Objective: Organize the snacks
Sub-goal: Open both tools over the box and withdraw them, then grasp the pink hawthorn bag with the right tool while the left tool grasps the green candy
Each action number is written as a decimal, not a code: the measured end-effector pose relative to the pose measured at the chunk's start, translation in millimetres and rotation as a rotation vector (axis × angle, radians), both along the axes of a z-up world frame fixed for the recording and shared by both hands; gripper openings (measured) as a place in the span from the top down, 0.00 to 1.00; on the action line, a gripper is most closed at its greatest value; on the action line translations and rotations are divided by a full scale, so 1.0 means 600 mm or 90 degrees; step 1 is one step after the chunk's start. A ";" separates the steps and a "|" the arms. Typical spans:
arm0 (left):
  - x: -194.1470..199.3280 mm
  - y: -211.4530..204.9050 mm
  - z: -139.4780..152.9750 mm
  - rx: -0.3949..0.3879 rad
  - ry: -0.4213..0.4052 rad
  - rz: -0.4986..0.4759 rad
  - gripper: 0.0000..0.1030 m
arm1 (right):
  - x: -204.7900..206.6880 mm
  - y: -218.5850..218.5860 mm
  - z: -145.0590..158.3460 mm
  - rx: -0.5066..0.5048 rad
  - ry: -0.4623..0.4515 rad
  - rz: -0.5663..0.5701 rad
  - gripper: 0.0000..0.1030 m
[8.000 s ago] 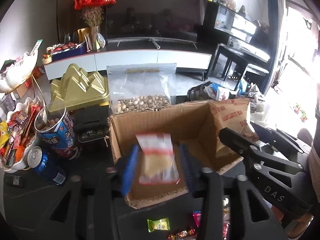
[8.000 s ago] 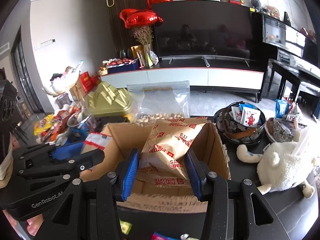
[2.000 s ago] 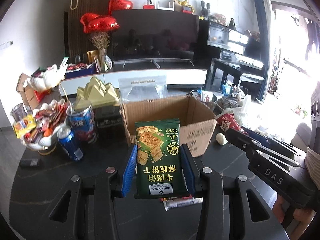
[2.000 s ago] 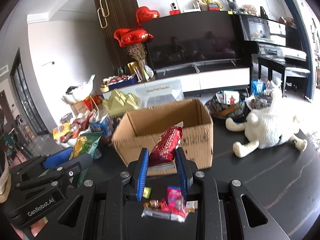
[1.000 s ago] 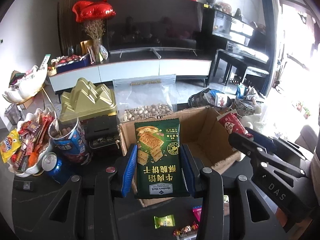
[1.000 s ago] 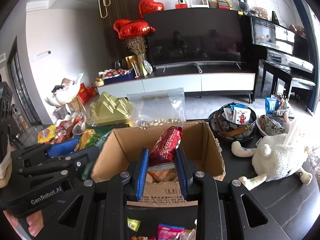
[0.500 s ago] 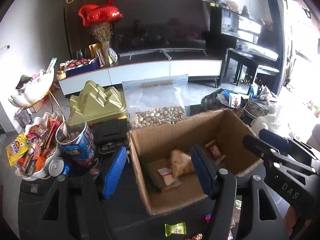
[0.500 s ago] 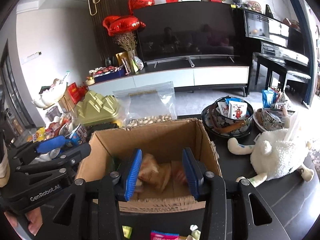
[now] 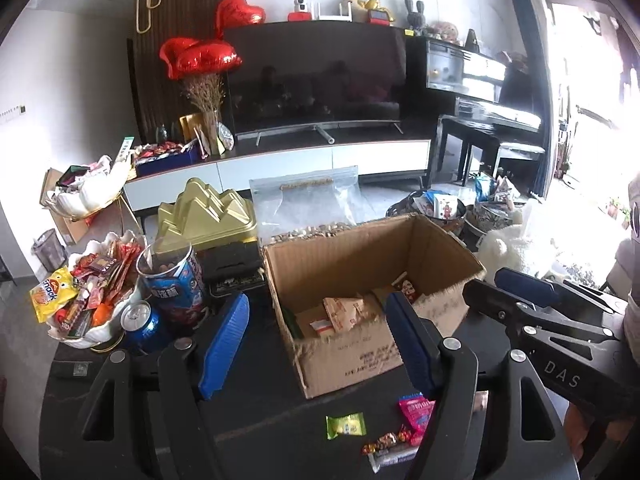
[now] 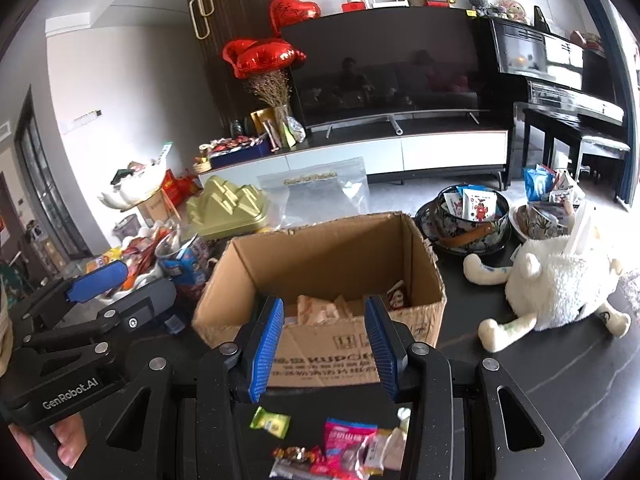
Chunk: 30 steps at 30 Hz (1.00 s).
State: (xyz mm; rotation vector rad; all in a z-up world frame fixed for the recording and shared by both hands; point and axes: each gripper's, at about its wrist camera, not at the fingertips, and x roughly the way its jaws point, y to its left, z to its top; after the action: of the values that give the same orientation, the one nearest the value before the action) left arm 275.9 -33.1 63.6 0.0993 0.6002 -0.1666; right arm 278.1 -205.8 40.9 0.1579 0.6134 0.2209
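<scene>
An open cardboard box (image 9: 352, 356) stands on the dark table and shows in the right wrist view too (image 10: 328, 356). Snack packets (image 9: 340, 316) lie inside it. My left gripper (image 9: 316, 340) is open and empty, in front of the box's left part. My right gripper (image 10: 322, 342) is open and empty, in front of the box's near wall. Loose small snacks lie on the table before the box: a green candy (image 9: 346, 426), a pink packet (image 9: 416, 410) and wrapped sweets (image 10: 340, 454).
Left of the box stand a blue can (image 9: 144, 326), a blue tub (image 9: 174, 284), a white bowl of snacks (image 9: 88, 300) and a gold tin (image 9: 206, 212). A bag of nuts (image 9: 308, 208) is behind the box. A plush sheep (image 10: 560, 280) and snack bowls (image 10: 472, 212) are on the right.
Both grippers let go of their packets into the box about half a second ago. Since then both have drawn back a little from the box, jaws open.
</scene>
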 end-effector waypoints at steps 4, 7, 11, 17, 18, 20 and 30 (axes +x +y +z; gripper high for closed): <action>-0.027 0.004 -0.012 0.001 -0.008 -0.004 0.31 | -0.022 0.003 -0.010 0.005 0.005 0.002 0.54; -0.040 0.004 -0.020 -0.001 -0.008 -0.010 0.31 | -0.038 0.006 -0.023 0.007 0.008 0.004 0.52; -0.053 0.006 -0.034 -0.010 -0.001 -0.016 0.31 | -0.052 0.008 -0.035 0.015 0.017 0.007 0.52; -0.069 0.011 -0.061 -0.014 0.013 -0.019 0.31 | -0.075 0.013 -0.058 0.004 0.013 0.006 0.48; -0.071 0.010 -0.066 -0.013 0.016 -0.020 0.31 | -0.076 0.013 -0.061 0.007 0.015 0.006 0.48; -0.073 0.008 -0.076 -0.009 0.020 -0.021 0.31 | -0.079 0.012 -0.070 0.015 0.018 0.010 0.48; -0.066 0.014 -0.143 -0.014 0.072 -0.022 0.31 | -0.068 0.011 -0.127 0.008 0.073 0.003 0.48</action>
State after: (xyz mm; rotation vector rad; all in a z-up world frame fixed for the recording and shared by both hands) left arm 236.0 -24.8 -22.3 0.0794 0.7088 -0.2138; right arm 237.3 -199.2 -35.3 0.1817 0.7264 0.2215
